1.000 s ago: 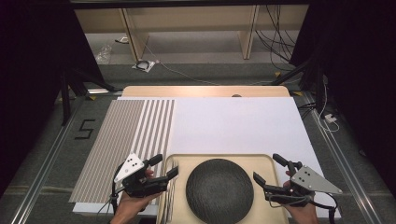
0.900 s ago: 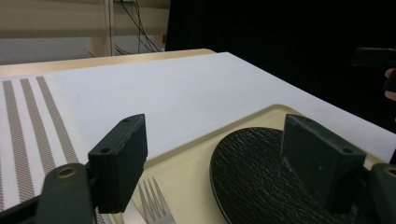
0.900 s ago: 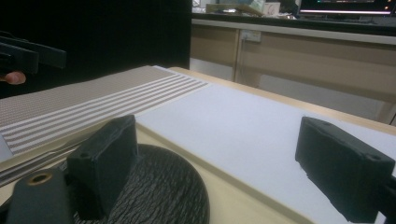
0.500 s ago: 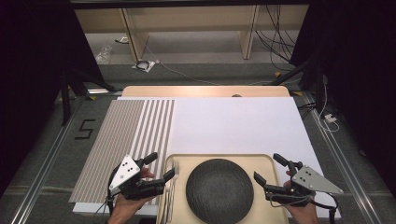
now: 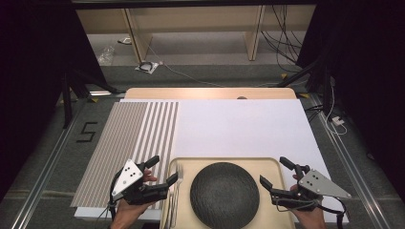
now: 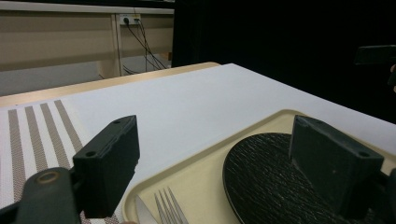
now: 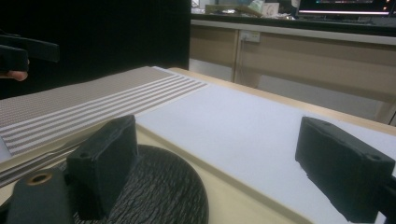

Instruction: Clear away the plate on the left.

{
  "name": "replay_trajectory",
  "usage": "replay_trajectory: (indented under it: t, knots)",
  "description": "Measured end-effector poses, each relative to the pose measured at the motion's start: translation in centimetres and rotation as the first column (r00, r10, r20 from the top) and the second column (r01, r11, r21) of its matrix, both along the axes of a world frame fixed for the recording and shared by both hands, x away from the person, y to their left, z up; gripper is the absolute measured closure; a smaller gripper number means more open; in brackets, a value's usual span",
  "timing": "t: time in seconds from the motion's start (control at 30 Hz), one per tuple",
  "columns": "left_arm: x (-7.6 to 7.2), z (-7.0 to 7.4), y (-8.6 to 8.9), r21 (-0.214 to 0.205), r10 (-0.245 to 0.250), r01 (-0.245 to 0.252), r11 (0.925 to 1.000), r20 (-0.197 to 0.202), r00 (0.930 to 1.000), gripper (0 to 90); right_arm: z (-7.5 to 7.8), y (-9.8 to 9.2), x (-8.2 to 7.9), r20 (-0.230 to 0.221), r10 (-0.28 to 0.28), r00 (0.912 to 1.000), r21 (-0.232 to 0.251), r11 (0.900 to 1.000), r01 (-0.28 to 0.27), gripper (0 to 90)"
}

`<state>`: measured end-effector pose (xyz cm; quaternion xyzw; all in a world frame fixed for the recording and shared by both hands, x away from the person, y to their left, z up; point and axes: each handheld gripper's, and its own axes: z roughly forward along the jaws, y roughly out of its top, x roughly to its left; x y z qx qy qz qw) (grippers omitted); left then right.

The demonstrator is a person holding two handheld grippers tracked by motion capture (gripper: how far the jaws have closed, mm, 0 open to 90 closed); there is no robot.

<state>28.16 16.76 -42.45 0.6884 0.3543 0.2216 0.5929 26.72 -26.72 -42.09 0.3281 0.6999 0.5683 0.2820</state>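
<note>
High view: left gripper (image 5: 162,170), lower left, has just been opening its jaws, nothing between them, beside the fork (image 5: 175,193) on the tray (image 5: 277,167).
Left gripper view: fork (image 6: 169,207) lies low centre, apparently let go. Right gripper view: right gripper (image 7: 233,172) spread wide, unladen, over the black plate (image 7: 163,186).

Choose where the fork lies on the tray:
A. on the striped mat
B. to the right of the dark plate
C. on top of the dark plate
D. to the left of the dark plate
D: in the high view the fork lies on the tray, left of the dark plate.
</note>
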Motion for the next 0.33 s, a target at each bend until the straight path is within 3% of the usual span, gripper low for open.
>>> replay_trajectory:
  t: [0.33]
  knots:
    - [0.06,-0.07,0.14,-0.002,0.007,-0.007,1.0000,-0.002,1.0000,16.0,0.01,0.00,-0.02,0.002,-0.001,1.0000,-0.002,1.0000,0.001,13.8]
